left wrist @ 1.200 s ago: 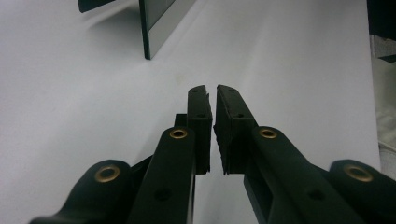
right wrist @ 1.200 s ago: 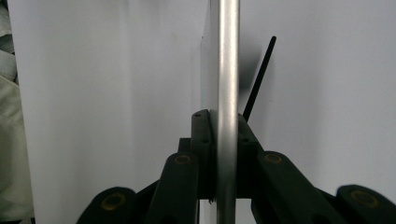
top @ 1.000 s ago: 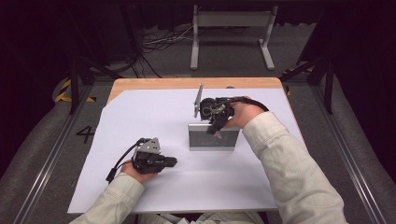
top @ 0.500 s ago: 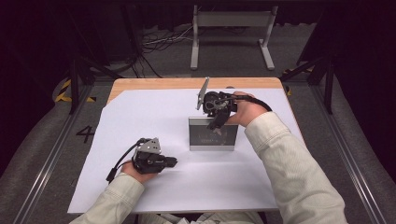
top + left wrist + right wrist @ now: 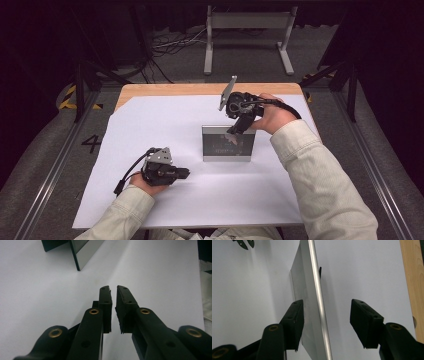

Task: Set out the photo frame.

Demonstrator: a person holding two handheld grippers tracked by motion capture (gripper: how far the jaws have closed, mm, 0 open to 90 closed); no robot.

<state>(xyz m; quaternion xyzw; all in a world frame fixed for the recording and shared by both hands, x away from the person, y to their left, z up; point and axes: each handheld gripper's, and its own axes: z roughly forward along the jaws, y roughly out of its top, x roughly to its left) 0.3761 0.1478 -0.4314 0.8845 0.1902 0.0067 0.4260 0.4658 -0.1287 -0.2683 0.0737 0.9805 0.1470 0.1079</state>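
Note:
A small framed mirror [image 5: 227, 145] stands upright on the white sheet [image 5: 150, 125] in the middle of the table. My right gripper [image 5: 234, 131] hangs just above its top edge, pointing down. Its jaws have just been opening. In the right gripper view the mirror's metal rim [image 5: 318, 297] runs between the pads of the right gripper [image 5: 327, 312], and neither pad presses on it. My left gripper [image 5: 186, 172] rests on the sheet at the front left, its tips toward the mirror [image 5: 83, 250]. The jaws of the left gripper [image 5: 113, 288] are nearly together with nothing between them.
The sheet covers a wooden table top [image 5: 175, 90] whose bare strip shows along the far edge. A metal stand [image 5: 247, 30] and cables lie on the floor behind the table. Dark rails run along both sides.
The right gripper has let go of the mirror's top edge, its jaws spreading wide, and has lifted slightly. The mirror stays standing. The left gripper has not moved.

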